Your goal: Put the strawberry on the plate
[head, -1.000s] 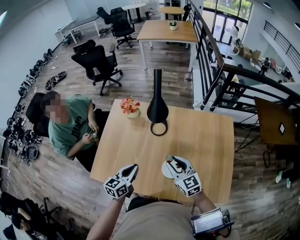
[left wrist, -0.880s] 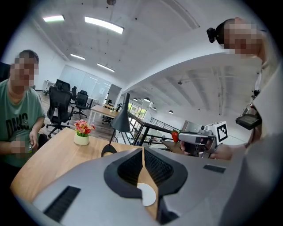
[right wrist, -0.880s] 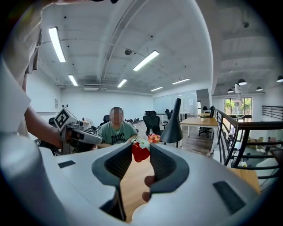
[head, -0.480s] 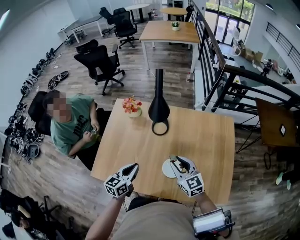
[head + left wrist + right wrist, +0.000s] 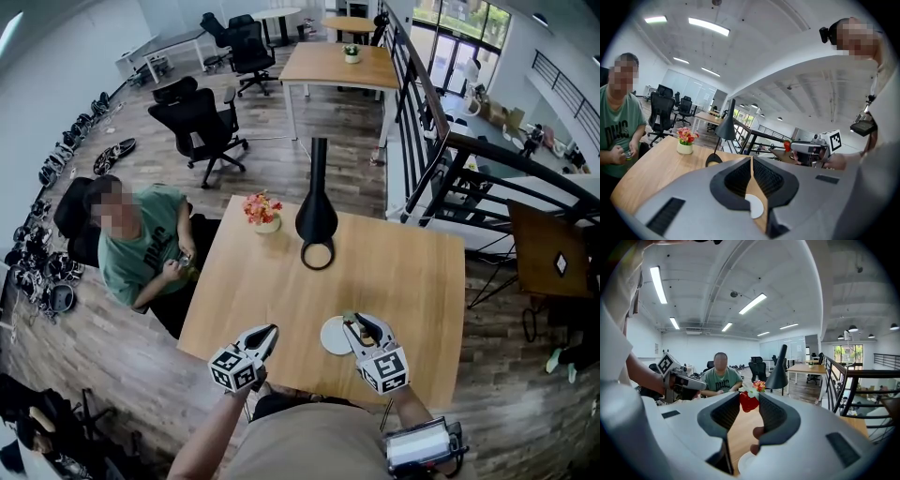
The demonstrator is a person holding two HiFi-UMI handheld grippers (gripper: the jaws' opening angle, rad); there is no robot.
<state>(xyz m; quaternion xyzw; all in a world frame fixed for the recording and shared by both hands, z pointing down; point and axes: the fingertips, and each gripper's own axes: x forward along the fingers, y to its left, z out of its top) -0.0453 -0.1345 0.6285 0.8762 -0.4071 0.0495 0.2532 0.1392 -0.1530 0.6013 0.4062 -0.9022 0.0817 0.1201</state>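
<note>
Red strawberry (image 5: 749, 402), clamped in right hand-held gripper (image 5: 749, 396), perhaps overhangs half-hidden plate (image 5: 331, 337).

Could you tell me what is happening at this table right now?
A person works with a gripper in each hand. The right gripper has its fingers closed on a strawberry, held over the white plate on the wooden table; it is not yet set down. The left gripper is shut and empty near the table's front edge. Another person sits alongside.
</note>
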